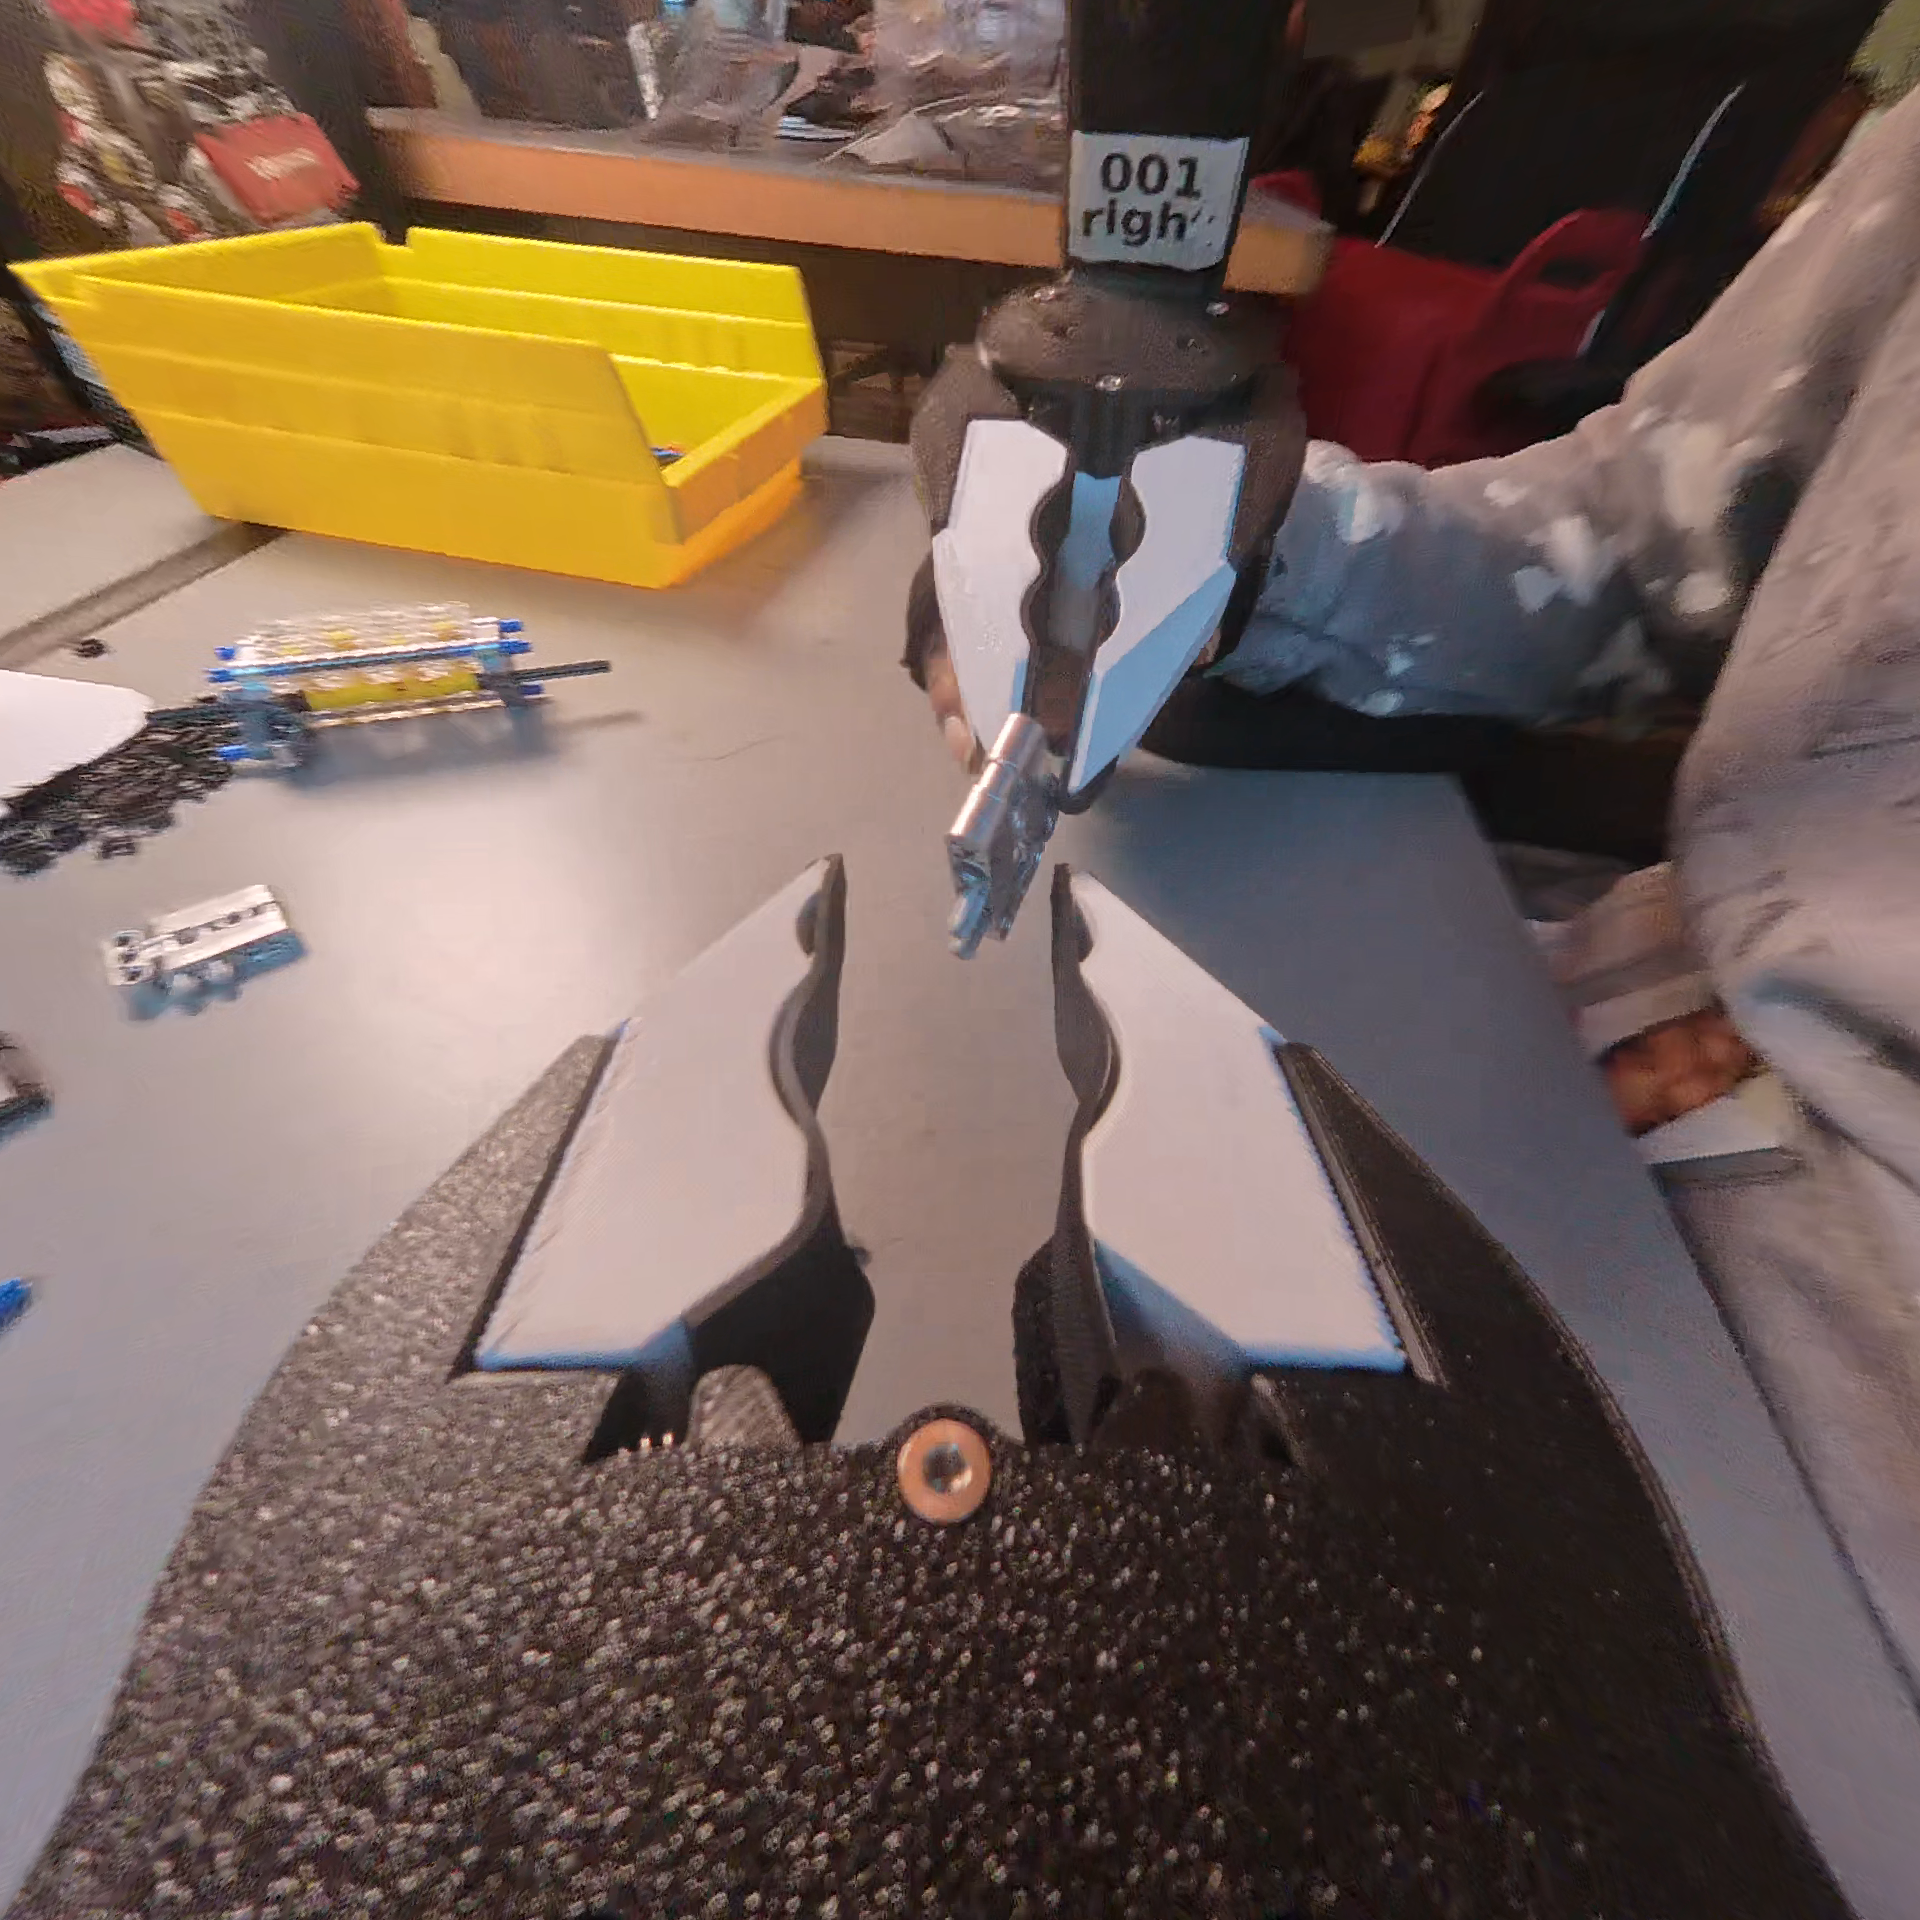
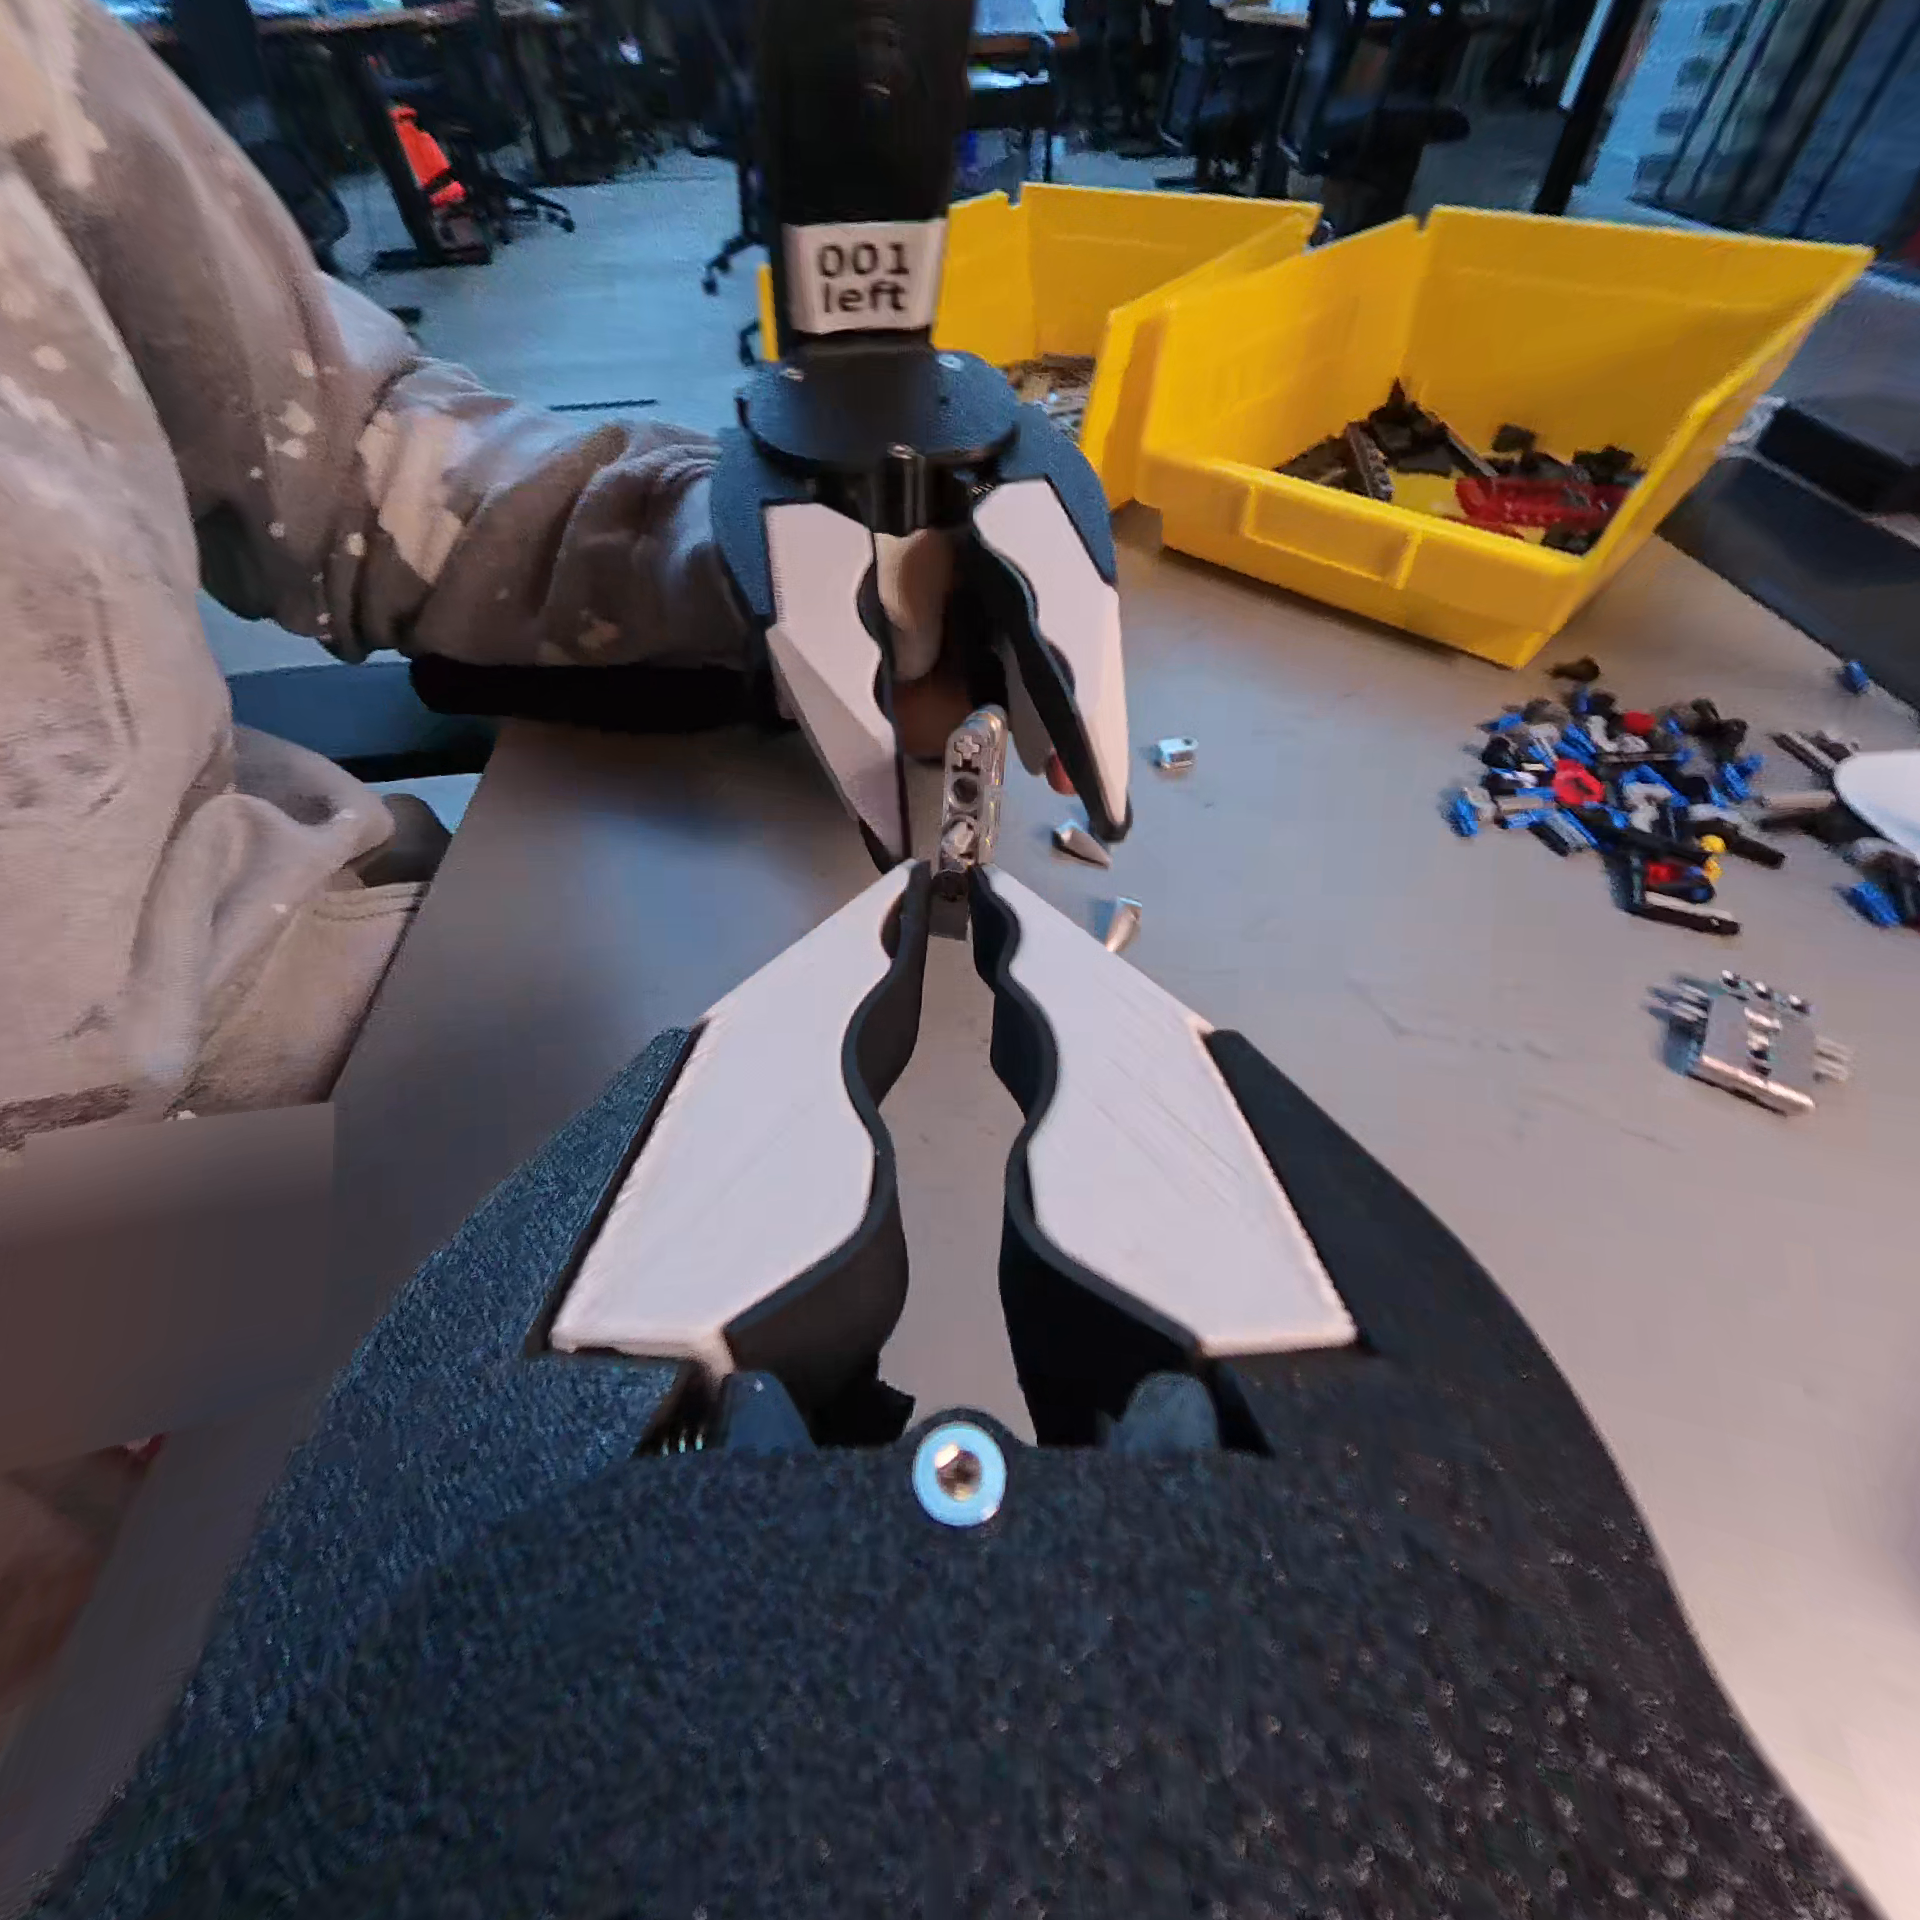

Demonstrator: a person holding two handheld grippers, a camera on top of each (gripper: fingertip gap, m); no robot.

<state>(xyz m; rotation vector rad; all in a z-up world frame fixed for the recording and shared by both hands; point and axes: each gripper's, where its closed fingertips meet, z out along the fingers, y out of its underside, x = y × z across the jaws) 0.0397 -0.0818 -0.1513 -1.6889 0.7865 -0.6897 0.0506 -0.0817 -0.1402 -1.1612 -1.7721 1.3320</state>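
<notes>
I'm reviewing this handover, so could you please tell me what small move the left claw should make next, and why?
Probably ease the open left claw forward and close. The small grey perforated plastic beam, pinched by the right claw, already hangs between the left fingertips, seemingly untouched.

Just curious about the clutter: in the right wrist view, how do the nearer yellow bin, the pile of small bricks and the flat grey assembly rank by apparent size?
1. Nearer yellow bin
2. Pile of small bricks
3. Flat grey assembly, smallest though nearest the camera.
</notes>
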